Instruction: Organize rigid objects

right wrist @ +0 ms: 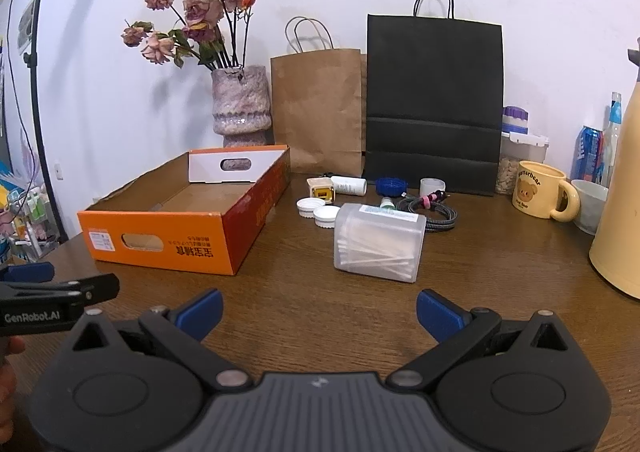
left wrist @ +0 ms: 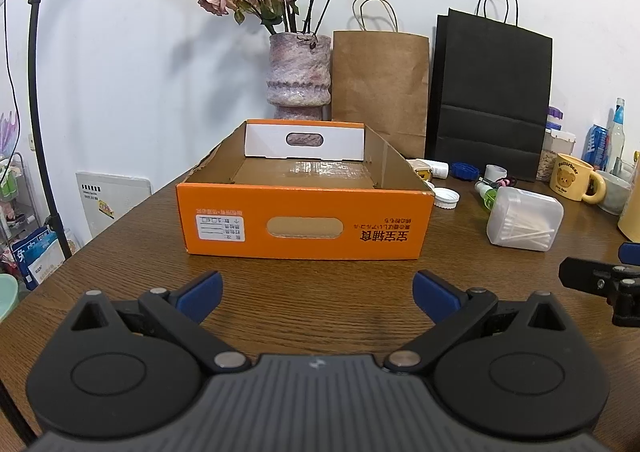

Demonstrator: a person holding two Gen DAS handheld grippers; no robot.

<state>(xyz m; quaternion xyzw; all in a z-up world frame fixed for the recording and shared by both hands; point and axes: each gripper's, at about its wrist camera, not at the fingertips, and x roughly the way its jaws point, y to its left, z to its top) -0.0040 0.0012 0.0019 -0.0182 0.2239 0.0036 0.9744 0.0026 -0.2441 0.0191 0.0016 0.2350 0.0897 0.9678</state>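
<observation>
Orange cardboard box (left wrist: pixel 304 226) sits open-topped on the wooden table (left wrist: pixel 320 284), nothing visible inside. Left gripper (left wrist: pixel 318 294) hovers just before it, jaws spread wide, holding nothing. Right gripper (right wrist: pixel 319 312) also wide open and unloaded, facing a clear plastic cotton swab box (right wrist: pixel 378 242) lying on its side right of the box. Behind that: two white caps (right wrist: pixel 318 211), a blue cap (right wrist: pixel 391 184), a small white bottle (right wrist: pixel 349 185), a coiled cable (right wrist: pixel 430 211). Yellow mug (right wrist: pixel 542 189) far right.
</observation>
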